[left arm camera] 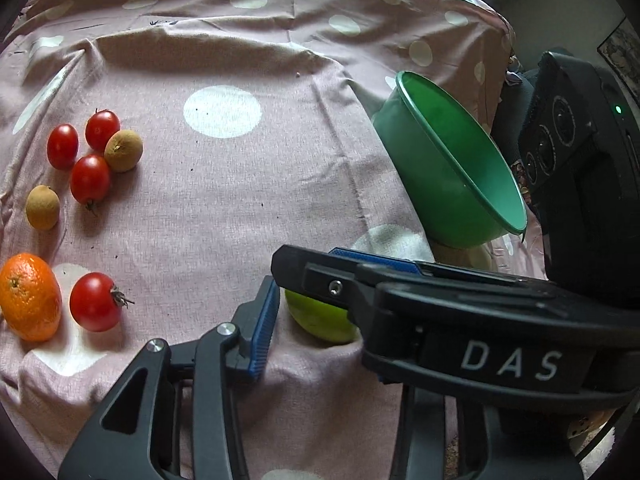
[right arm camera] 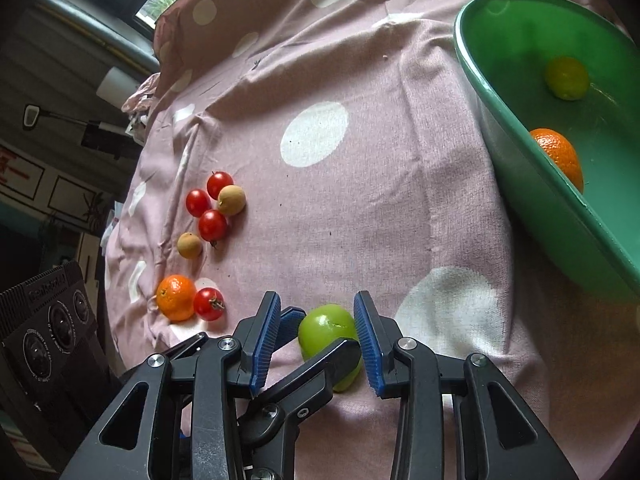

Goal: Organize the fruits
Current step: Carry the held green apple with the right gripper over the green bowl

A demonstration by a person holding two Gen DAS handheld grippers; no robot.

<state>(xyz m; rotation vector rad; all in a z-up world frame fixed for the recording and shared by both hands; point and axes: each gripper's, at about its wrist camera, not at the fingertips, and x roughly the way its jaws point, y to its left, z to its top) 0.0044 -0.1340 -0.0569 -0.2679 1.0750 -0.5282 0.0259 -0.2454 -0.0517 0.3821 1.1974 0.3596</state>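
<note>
Picking of the green apple (right arm camera: 324,328) is, as I judge, the step in hand. It lies on the pink dotted cloth (left arm camera: 240,208), at its near edge, between both tools.

The right gripper (right arm camera: 316,320) stands open around it: one ribbed blue pad is at its skin, the other is apart. The left gripper (left arm camera: 316,296) crosses there too. I cannot tell if it presses.

Next, one gripper must close alone and carry the apple to the green plastic bowl (right arm camera: 540,220), where an orange (right arm camera: 558,156) and a lime (right arm camera: 566,78) already lie.

The apple is smooth and glossy, so it may slip. The cherry tomatoes (left arm camera: 90,178), the matte brown longans (left arm camera: 123,150) and the dimpled mandarin (left arm camera: 28,296) wait well apart.
</note>
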